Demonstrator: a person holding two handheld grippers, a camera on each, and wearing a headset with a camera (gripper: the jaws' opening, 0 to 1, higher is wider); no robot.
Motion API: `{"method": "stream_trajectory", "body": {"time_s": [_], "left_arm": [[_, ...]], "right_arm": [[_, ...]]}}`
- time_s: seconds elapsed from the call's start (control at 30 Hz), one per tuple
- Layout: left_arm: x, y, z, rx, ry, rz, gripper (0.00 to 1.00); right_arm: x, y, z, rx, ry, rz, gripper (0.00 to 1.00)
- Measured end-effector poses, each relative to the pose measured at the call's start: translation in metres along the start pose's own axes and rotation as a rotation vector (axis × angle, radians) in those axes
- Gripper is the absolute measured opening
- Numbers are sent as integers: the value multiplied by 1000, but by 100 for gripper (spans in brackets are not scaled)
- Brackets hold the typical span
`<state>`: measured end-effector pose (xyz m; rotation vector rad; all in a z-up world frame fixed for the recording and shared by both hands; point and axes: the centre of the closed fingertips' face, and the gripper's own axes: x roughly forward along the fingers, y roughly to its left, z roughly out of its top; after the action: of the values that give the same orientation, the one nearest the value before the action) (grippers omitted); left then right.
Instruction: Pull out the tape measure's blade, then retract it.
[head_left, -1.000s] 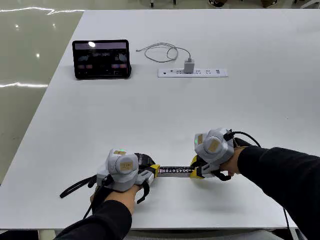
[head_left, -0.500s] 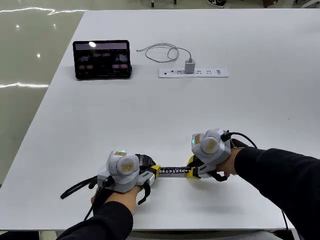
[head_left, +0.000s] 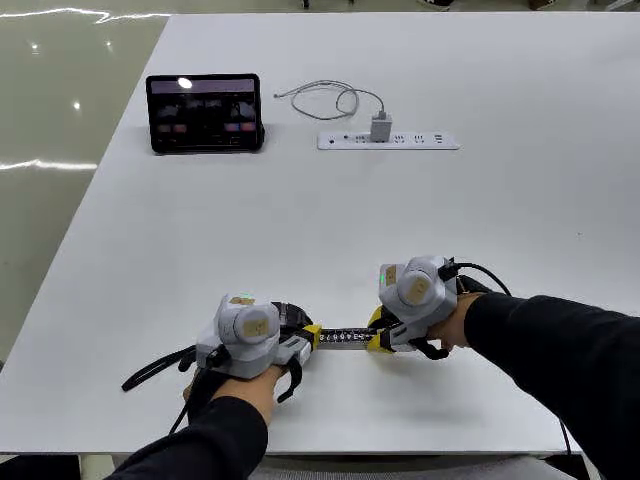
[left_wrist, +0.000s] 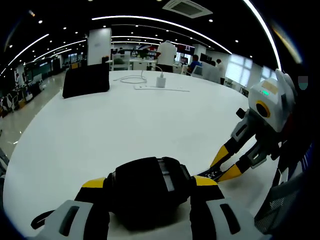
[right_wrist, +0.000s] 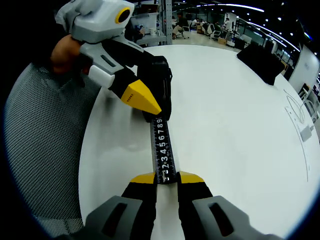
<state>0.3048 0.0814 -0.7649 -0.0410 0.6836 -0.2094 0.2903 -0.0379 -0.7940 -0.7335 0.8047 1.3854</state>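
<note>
Closest to me, at the near edge of the worktop (head_left: 480, 200), my left tool (left_wrist: 150, 186) is clamped across the black case (left_wrist: 150, 192) of the tape measure, one yellow-tipped jaw on each flat side. The case rests on the worktop. It looks compact, rigid and fairly dense for its bulk, with a rubbery skin, so I judge this broad side-to-side hold to be the right one; it should not slip or twist.

Just beside it, my right tool (right_wrist: 166, 178) is pinched together on the free end of the blade (right_wrist: 160, 145), down by the low numbers. A short stretch of blade spans the gap between the two tools, lying flat and low over the worktop. I expect the blade to be thin, slick steel, stiff only while it stays straight, and sprung toward the case. It will want to snap home, so the end is best held firmly and flat and guided in line with the case's mouth, not bent sideways, where it could kink.

Well beyond, a dark tablet (head_left: 204, 112) stands on the far part of the worktop, with a white power strip (head_left: 388, 142) to its right, carrying a charger (head_left: 379, 130) and looped cable (head_left: 320, 98).
</note>
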Motion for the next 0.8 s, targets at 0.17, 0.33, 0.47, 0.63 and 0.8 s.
{"method": "stream_trajectory", "body": {"time_s": [0.17,0.33,0.47,0.63,0.8], "left_arm": [[0,0,0,-11,2,-4,61],[-1,0,0,-12,2,-4,60],[-1,0,0,-13,3,-3,60],[-1,0,1,-11,2,-2,60],[-1,1,1,-10,2,-3,60]], "right_arm": [[2,1,2,-5,-3,5,11],[6,1,7,-8,-16,7,11],[8,2,10,1,-17,6,11],[13,3,15,-8,-19,6,11],[16,4,17,-9,-22,10,11]]}}
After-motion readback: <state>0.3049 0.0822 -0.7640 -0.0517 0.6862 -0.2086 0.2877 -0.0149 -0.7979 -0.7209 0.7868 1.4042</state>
